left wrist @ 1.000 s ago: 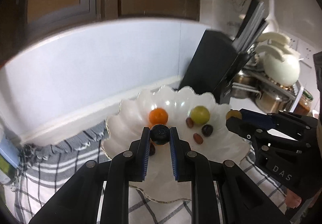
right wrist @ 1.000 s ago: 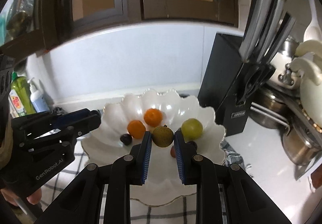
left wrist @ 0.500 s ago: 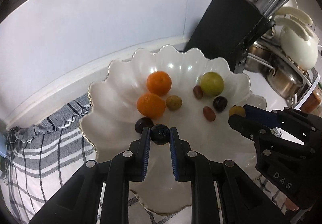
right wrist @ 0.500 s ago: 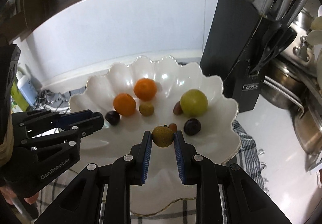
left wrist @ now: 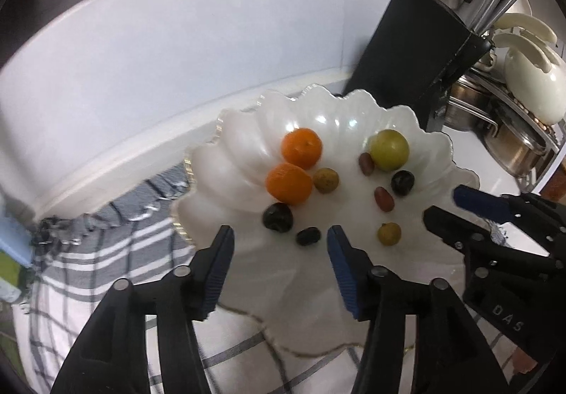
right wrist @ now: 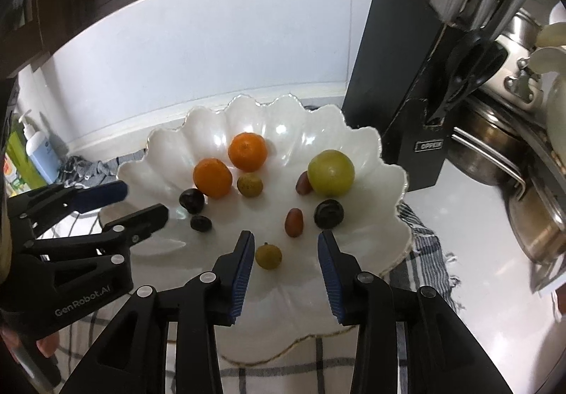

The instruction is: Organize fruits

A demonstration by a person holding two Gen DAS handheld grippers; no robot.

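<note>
While both tools hang over the scalloped bowl, the scene reads as follows.

Left tool (left wrist: 281,238): jaws opening, pads apart and pressing on nothing; a small dark berry (left wrist: 308,236) lies on the bowl floor between the fingertips, nearer the blue-padded finger, touching neither.

Right tool (right wrist: 286,243): jaws opening as well, gripping nothing; a small yellow-brown fruit (right wrist: 268,255) lies on the bowl floor between its fingers, close beside the finger at 9 o'clock.

Bowl (right wrist: 353,142): white, wavy-rimmed with a thin gold edge, resting on a grey-and-white checked cloth (left wrist: 106,252) spread over the white counter (right wrist: 470,217).

Oranges: two, just beside each other at about 11 o'clock of the bowl's middle in the right wrist view, one (right wrist: 247,151) farther back, the other (right wrist: 212,178) nearer.

Small tan fruit (right wrist: 249,184): just at 3 o'clock of the nearer orange.

Green fruit (right wrist: 330,173): at about 2 o'clock of the bowl's middle, with a reddish oval fruit (right wrist: 303,183) against its 9 o'clock side.

Dark plum (right wrist: 329,213): just at 6 o'clock of the green fruit.

Second reddish oval fruit (right wrist: 294,222): just at 9 o'clock of that plum.

Another dark plum (right wrist: 191,201): against the nearer orange at 7 o'clock, with the small dark berry just beyond it toward the left tool.

Knife block (right wrist: 396,93): black, standing on the counter at 2 o'clock of the bowl, handles sticking up.

Pots (right wrist: 495,146): steel, stacked at 3 o'clock of the knife block.
</note>
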